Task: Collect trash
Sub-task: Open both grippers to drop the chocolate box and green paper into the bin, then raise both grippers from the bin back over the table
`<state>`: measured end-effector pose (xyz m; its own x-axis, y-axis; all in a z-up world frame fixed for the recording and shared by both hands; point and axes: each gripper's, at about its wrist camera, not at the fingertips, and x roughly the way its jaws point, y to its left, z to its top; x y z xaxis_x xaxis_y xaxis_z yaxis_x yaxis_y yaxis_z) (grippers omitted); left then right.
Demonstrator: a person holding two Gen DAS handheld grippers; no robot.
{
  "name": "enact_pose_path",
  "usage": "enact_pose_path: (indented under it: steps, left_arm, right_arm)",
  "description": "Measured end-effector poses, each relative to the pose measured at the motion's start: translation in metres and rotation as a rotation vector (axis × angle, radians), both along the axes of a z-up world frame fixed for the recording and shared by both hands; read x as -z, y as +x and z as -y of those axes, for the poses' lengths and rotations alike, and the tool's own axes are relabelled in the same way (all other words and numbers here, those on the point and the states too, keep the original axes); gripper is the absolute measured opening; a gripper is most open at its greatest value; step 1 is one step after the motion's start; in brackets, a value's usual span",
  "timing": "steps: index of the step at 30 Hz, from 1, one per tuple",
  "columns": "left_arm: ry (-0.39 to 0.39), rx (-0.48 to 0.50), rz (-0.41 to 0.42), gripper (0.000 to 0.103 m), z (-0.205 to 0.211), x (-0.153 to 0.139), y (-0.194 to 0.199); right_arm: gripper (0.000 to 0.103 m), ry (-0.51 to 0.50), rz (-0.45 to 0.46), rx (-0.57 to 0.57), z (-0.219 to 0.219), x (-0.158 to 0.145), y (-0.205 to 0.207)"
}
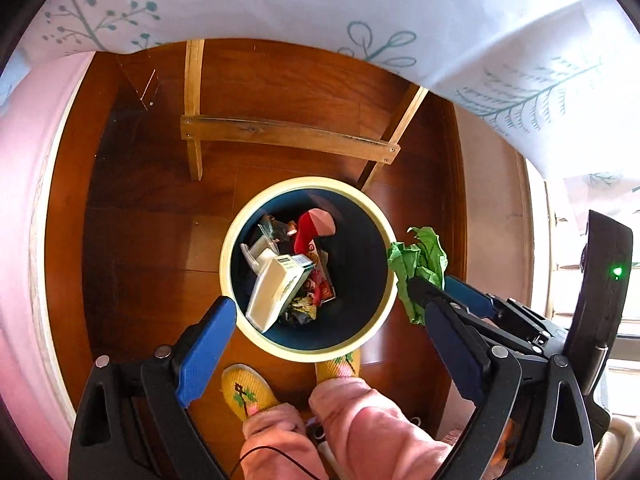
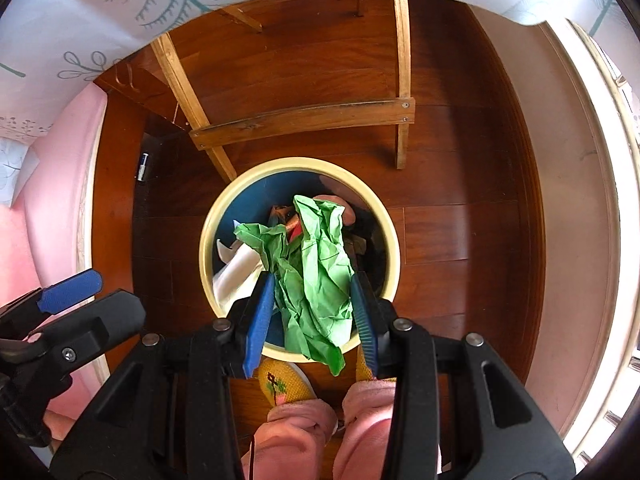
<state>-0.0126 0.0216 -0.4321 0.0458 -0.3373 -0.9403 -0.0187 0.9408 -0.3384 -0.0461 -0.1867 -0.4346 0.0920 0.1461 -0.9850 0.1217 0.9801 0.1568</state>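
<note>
One crumpled green paper [image 2: 316, 276] is pinched between the two blue pads of the right tool [image 2: 316, 312], which points down over the open mouth of a single round bin [image 2: 208, 240] with a cream rim and dark blue inside. From the left wrist view the same green paper [image 1: 420, 268] hangs just past the bin's [image 1: 310, 354] right rim. The left tool [image 1: 328, 344] is spread wide with nothing between its pads, framing the bin from above. Inside the bin lie a white carton [image 1: 276, 292], a red wrapper [image 1: 310, 232] and other mixed scraps. Two yellow slippers [image 1: 246, 390] stand on the wooden floor [image 1: 132, 240] touching the bin's near side.
</note>
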Motion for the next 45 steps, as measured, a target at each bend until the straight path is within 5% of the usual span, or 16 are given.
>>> enact_pose_path:
  steps: [19, 23, 25, 31, 37, 45]
  left_arm:
    - [0.039, -0.123, 0.058, 0.097, -0.056, -0.042, -0.025]
    - [0.045, -0.147, 0.064, 0.097, -0.070, -0.050, -0.029]
    - [0.045, -0.154, 0.071, 0.097, -0.076, -0.057, -0.030]
    - [0.055, -0.168, 0.092, 0.097, -0.087, -0.084, -0.034]
    - [0.057, -0.176, 0.123, 0.097, -0.092, -0.136, -0.032]
    - [0.048, -0.158, 0.232, 0.097, -0.094, -0.244, -0.035]
  right_arm:
    - [0.037, 0.081, 0.013, -0.041, -0.041, -0.022, 0.005]
    - [0.040, 0.076, 0.015, -0.047, -0.053, -0.029, 0.005]
    - [0.050, 0.080, 0.020, -0.044, -0.056, -0.035, 0.005]
    - [0.051, 0.078, 0.042, -0.043, -0.059, -0.061, 0.006]
    - [0.051, 0.073, 0.055, -0.040, -0.060, -0.109, 0.004]
    - [0.051, 0.058, 0.105, -0.064, -0.065, -0.209, -0.006]
